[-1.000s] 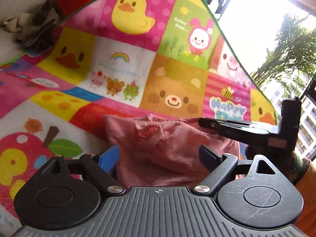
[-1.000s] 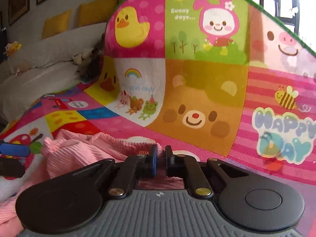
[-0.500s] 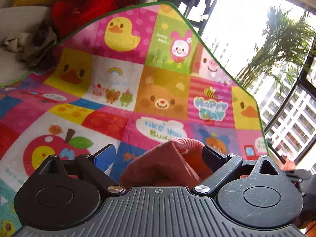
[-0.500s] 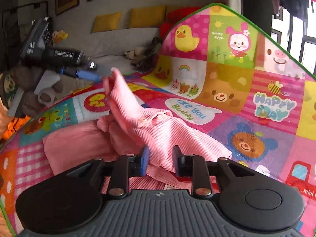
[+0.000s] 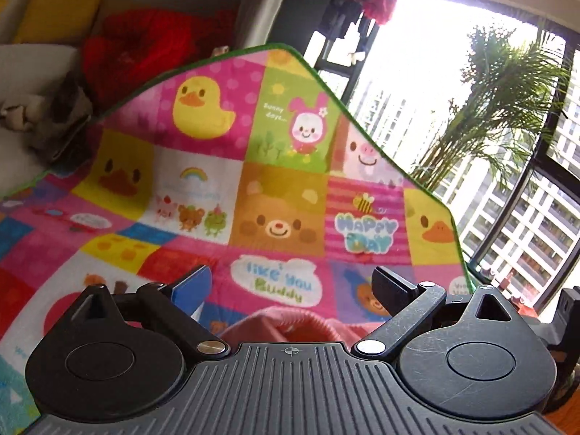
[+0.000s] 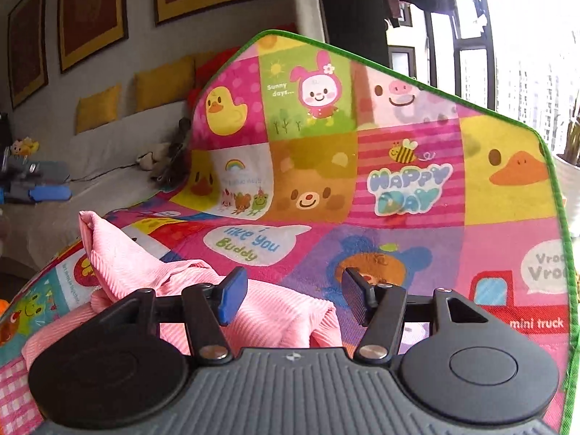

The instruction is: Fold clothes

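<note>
A pink ribbed garment (image 6: 275, 311) lies crumpled on the colourful cartoon play mat (image 6: 398, 239), one corner standing up in a peak at its left. My right gripper (image 6: 293, 301) hovers just above the garment's right part, open, nothing between its fingers. In the left wrist view only a bit of the pink garment (image 5: 290, 320) shows, low under my left gripper (image 5: 291, 288), which is open and holds nothing. The left gripper (image 6: 40, 183) also appears at the far left of the right wrist view, away from the cloth.
The mat's far part rises against a sofa (image 6: 108, 145) with yellow cushions (image 6: 163, 83). A red heap (image 5: 145, 47) and small toys (image 5: 43, 119) lie on the sofa. Windows and a palm plant (image 5: 500, 108) stand to the right.
Both grippers have opened and let go of the pink garment. The left one has drawn back away from it, and the lifted cloth has sunk onto the mat.
</note>
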{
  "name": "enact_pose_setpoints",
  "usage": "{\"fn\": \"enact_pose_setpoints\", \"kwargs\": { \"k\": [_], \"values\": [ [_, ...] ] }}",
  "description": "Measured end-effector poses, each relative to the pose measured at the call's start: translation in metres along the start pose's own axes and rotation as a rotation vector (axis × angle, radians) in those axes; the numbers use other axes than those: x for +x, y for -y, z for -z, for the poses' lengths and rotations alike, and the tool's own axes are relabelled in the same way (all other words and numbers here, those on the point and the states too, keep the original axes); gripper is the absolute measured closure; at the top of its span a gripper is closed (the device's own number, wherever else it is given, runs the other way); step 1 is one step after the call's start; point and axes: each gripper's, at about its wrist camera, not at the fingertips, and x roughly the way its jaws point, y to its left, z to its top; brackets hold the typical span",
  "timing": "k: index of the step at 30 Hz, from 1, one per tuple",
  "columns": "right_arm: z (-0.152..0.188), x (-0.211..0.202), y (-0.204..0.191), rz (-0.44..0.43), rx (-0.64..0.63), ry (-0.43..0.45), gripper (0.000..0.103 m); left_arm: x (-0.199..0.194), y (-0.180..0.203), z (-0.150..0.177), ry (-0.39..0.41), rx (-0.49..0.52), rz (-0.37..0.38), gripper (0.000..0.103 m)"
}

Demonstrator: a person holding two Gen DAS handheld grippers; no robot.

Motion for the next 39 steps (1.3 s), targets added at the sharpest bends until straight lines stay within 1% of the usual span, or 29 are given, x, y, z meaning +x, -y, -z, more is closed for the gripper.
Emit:
{"fn": "enact_pose_setpoints", "kwargs": {
  "k": [1, 3, 4, 6, 7, 8, 10, 11, 14, 17, 22, 23, 24, 25, 26, 27, 28, 29, 30, 34, 36, 37, 39],
  "values": [
    [0.000, 0.008, -0.009, 0.005, -0.049, -0.005, 0.045, 0.011, 0.008, -0.001, 0.009, 0.035, -0.023, 0.005],
    [0.007, 0.020, -0.024, 0.030, -0.141, -0.034, 0.045, 0.035, 0.017, 0.007, -0.019, 0.099, -0.097, 0.005],
    [0.012, 0.024, -0.027, 0.038, -0.170, -0.058, 0.045, 0.046, 0.015, 0.017, -0.071, 0.116, -0.129, 0.005],
    [0.028, 0.028, -0.028, 0.040, -0.188, -0.120, 0.045, 0.062, 0.004, 0.045, -0.216, 0.134, -0.174, 0.005],
    [0.037, 0.026, -0.026, 0.033, -0.185, -0.148, 0.045, 0.062, -0.002, 0.060, -0.271, 0.153, -0.180, 0.005],
    [0.046, 0.022, -0.022, 0.025, -0.177, -0.174, 0.044, 0.056, -0.007, 0.074, -0.307, 0.176, -0.182, 0.004],
    [0.059, 0.006, -0.011, 0.004, -0.129, -0.206, 0.043, 0.036, -0.021, 0.102, -0.363, 0.223, -0.184, 0.004],
    [0.063, -0.004, -0.003, -0.011, -0.092, -0.209, 0.043, 0.031, -0.024, 0.107, -0.371, 0.216, -0.175, 0.004],
    [0.060, -0.030, 0.021, -0.041, 0.053, -0.167, 0.039, 0.026, -0.028, 0.104, -0.353, 0.130, -0.123, 0.005],
    [0.049, -0.034, 0.038, -0.077, 0.184, -0.119, 0.039, 0.021, -0.031, 0.101, -0.335, 0.045, -0.072, 0.005],
    [0.049, -0.005, 0.024, -0.102, 0.202, -0.127, 0.039, 0.014, -0.036, 0.095, -0.304, -0.097, 0.014, 0.006],
    [0.051, 0.003, 0.021, -0.108, 0.209, -0.137, 0.039, 0.012, -0.037, 0.094, -0.298, -0.126, 0.031, 0.013],
    [0.053, 0.011, 0.018, -0.113, 0.216, -0.147, 0.039, 0.014, -0.036, 0.094, -0.301, -0.135, 0.041, 0.025],
    [0.054, 0.017, 0.015, -0.120, 0.220, -0.157, 0.039, 0.018, -0.033, 0.096, -0.312, -0.126, 0.037, 0.042],
    [0.055, 0.022, 0.012, -0.128, 0.222, -0.165, 0.053, 0.021, -0.031, 0.098, -0.315, -0.117, 0.027, 0.052],
    [0.056, 0.025, 0.008, -0.133, 0.214, -0.169, 0.067, 0.022, -0.029, 0.099, -0.314, -0.109, 0.018, 0.057],
    [0.054, 0.024, 0.002, -0.116, 0.189, -0.158, 0.085, 0.018, -0.026, 0.099, -0.304, -0.099, 0.019, 0.076],
    [0.051, 0.019, -0.003, -0.096, 0.168, -0.138, 0.090, 0.011, -0.023, 0.096, -0.287, -0.086, 0.027, 0.086],
    [0.047, 0.009, -0.006, -0.100, 0.158, -0.116, 0.093, 0.003, -0.019, 0.094, -0.270, -0.074, 0.034, 0.090],
    [0.034, -0.046, -0.013, -0.147, 0.119, -0.032, 0.094, -0.042, 0.005, 0.085, -0.184, -0.006, 0.086, 0.091],
    [0.036, -0.069, -0.014, -0.160, 0.118, -0.020, 0.094, -0.065, 0.016, 0.084, -0.149, 0.026, 0.115, 0.091],
    [0.041, -0.078, -0.014, -0.160, 0.120, -0.023, 0.094, -0.073, 0.020, 0.087, -0.147, 0.033, 0.126, 0.089],
    [0.055, -0.086, -0.014, -0.142, 0.123, -0.041, 0.093, -0.078, 0.024, 0.102, -0.175, 0.035, 0.135, 0.081]
  ]
}}
